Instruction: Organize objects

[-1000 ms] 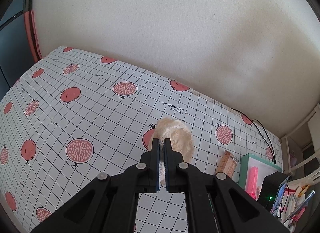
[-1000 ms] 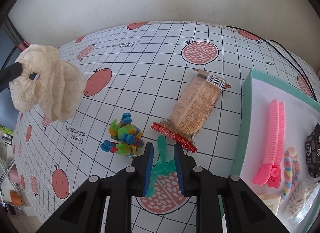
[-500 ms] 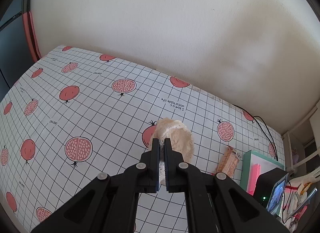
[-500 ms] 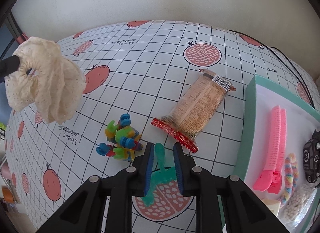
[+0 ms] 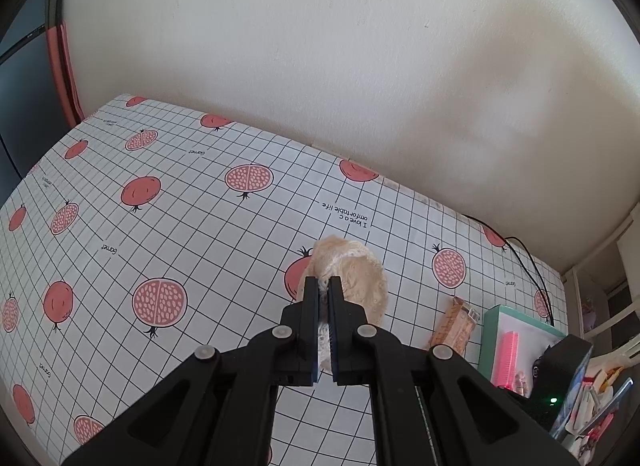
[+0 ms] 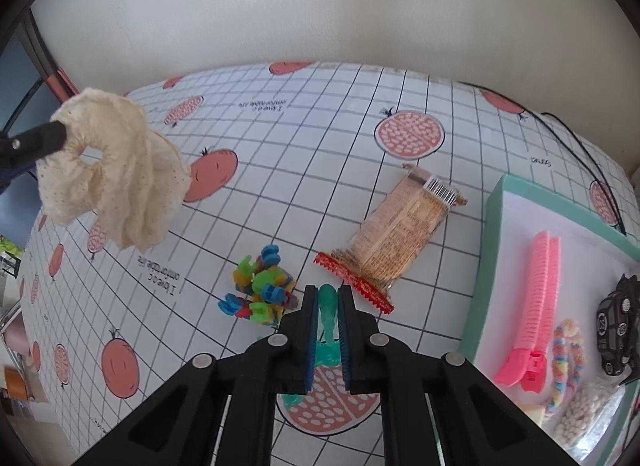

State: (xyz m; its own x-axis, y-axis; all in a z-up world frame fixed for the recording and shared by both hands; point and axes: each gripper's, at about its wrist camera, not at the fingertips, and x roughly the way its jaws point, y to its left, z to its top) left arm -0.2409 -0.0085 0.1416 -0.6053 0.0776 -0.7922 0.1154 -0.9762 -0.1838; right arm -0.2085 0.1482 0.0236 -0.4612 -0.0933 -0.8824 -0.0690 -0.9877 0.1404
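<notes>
Scrunchie (image 5: 356,274) of cream lace sits clamped in the left gripper (image 5: 324,286), held above the tablecloth (image 5: 180,225), with the teal box (image 5: 490,330) far right. From the right wrist, the right gripper (image 6: 328,298) is clenched on a green toy (image 6: 327,310) above the table; block toy (image 6: 262,292) and cracker packet (image 6: 400,238) lie just beyond, the box (image 6: 490,266) to the right. Loose lace could snag the box rim, and the slim toy could slip if the pinch eases.
</notes>
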